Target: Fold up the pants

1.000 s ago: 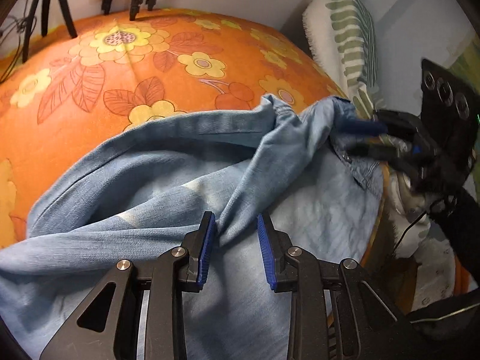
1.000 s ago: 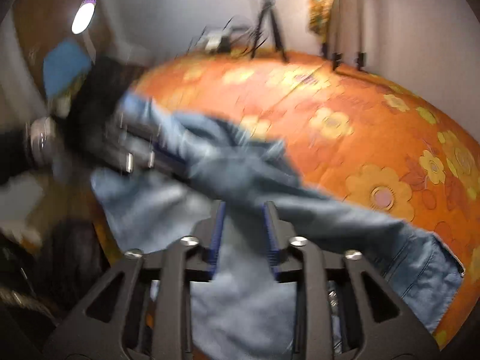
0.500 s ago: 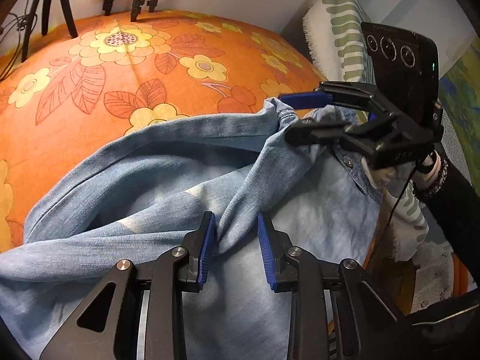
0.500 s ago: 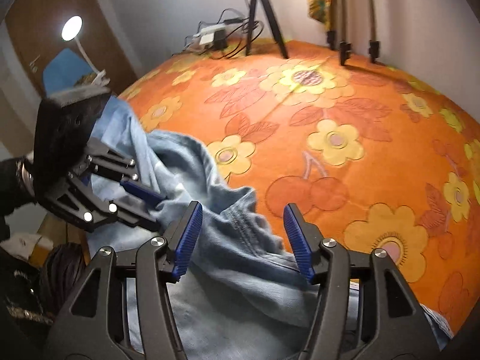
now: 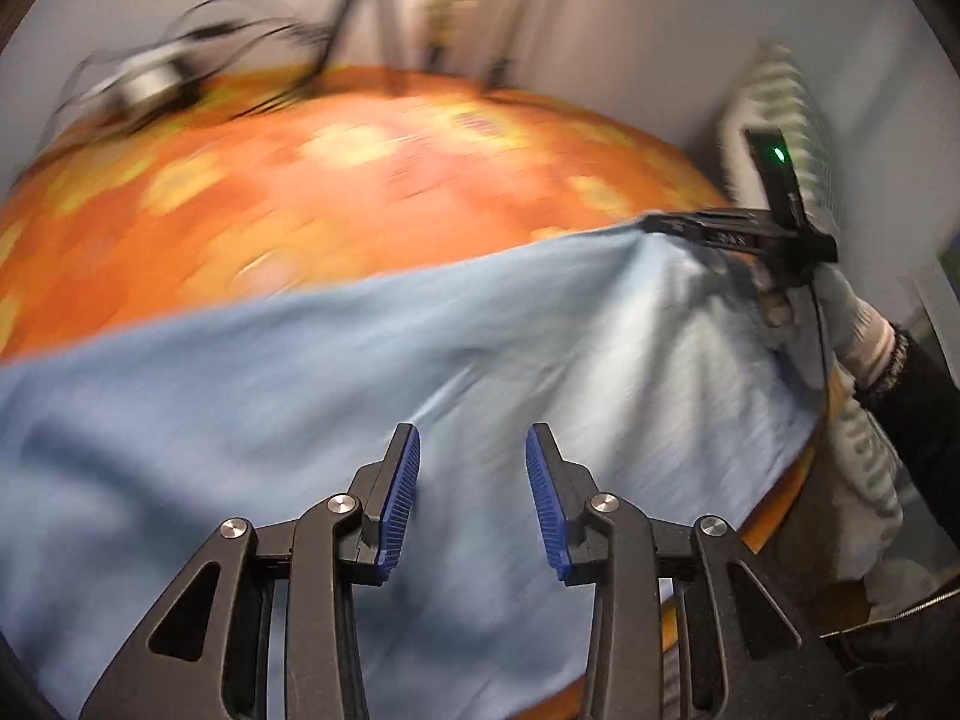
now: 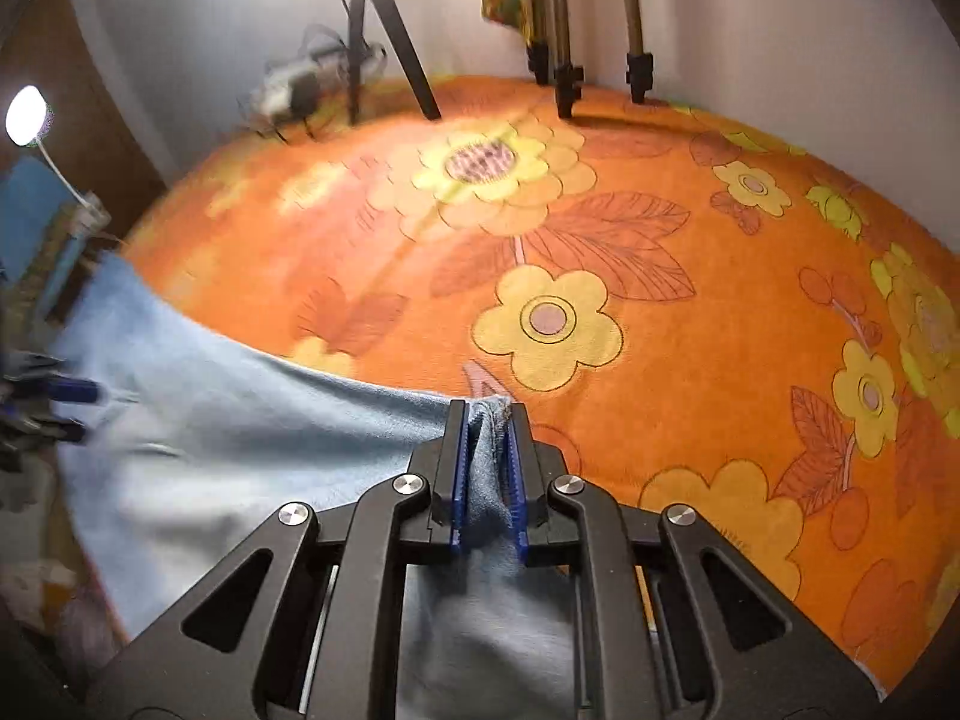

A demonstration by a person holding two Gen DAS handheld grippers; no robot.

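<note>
Light blue denim pants (image 5: 360,372) lie spread over the near part of an orange flowered bedcover (image 5: 360,192). In the blurred left wrist view my left gripper (image 5: 474,438) hangs over the cloth. Its jaws are opening and no fold shows pinched between the blue pads. My right gripper (image 6: 485,420) has a bunched hem of the pants (image 6: 240,432) between its pads, and its jaws are closing on it. That gripper (image 5: 654,225) also shows at the cloth's far right corner. The left gripper (image 6: 84,411) is a blur at the left edge.
Tripod legs (image 6: 390,30) and a power strip with cables (image 6: 294,84) stand at the far edge of the bedcover (image 6: 600,240). A striped pillow (image 5: 786,114) leans at the right. A gloved hand with a dark sleeve (image 5: 858,330) holds the right gripper. A small lamp (image 6: 27,114) glows left.
The right gripper went from wide open to shut on the pants' edge. The left gripper let the denim fold slip out and swung sideways. The cloth now lies stretched flatter.
</note>
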